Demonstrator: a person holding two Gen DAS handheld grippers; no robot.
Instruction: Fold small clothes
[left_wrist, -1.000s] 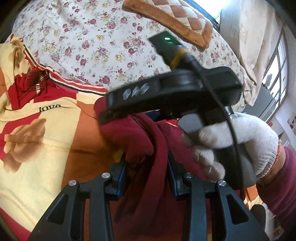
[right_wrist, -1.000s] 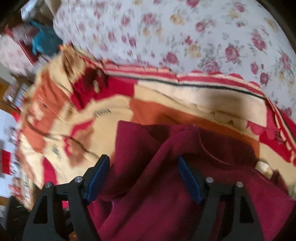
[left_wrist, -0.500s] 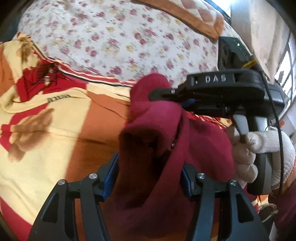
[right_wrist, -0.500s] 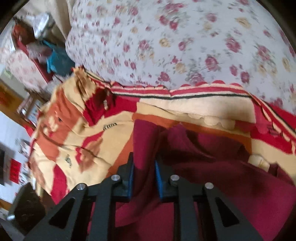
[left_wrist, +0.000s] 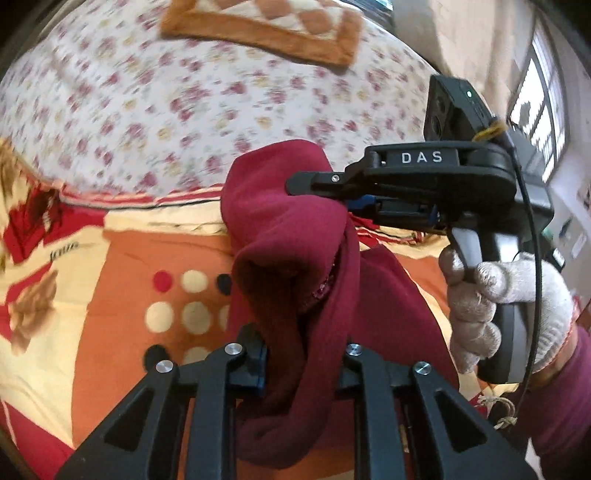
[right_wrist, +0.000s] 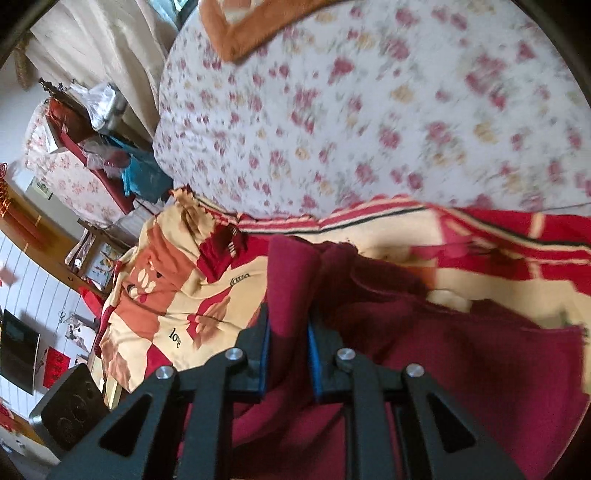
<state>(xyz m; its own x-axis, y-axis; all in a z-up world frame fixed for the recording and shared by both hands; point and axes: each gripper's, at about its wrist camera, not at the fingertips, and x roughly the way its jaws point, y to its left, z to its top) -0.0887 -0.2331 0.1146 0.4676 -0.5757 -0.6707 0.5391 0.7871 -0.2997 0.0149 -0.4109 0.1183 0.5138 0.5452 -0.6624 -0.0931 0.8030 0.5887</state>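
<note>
A dark red garment (left_wrist: 295, 266) hangs bunched above the patterned blanket (left_wrist: 110, 295). My left gripper (left_wrist: 301, 354) is shut on a thick fold of it at the bottom of the left wrist view. My right gripper (left_wrist: 325, 184), held by a white-gloved hand (left_wrist: 506, 306), is shut on the garment's upper edge at centre right of that view. In the right wrist view my right gripper (right_wrist: 288, 332) pinches a narrow fold of the garment (right_wrist: 461, 350), which spreads to the right over the blanket (right_wrist: 166, 295).
A white floral quilt (left_wrist: 166, 92) covers the bed beyond the blanket, with a brown-edged checked mat (left_wrist: 266, 22) on it. A window (left_wrist: 543, 103) is at the right. Furniture and clutter (right_wrist: 74, 129) stand past the bed's far side in the right wrist view.
My right gripper closed on the garment's edge and lifted it. My left gripper closed on a fold. The garment rose off the blanket, uncovering a dotted patch.
</note>
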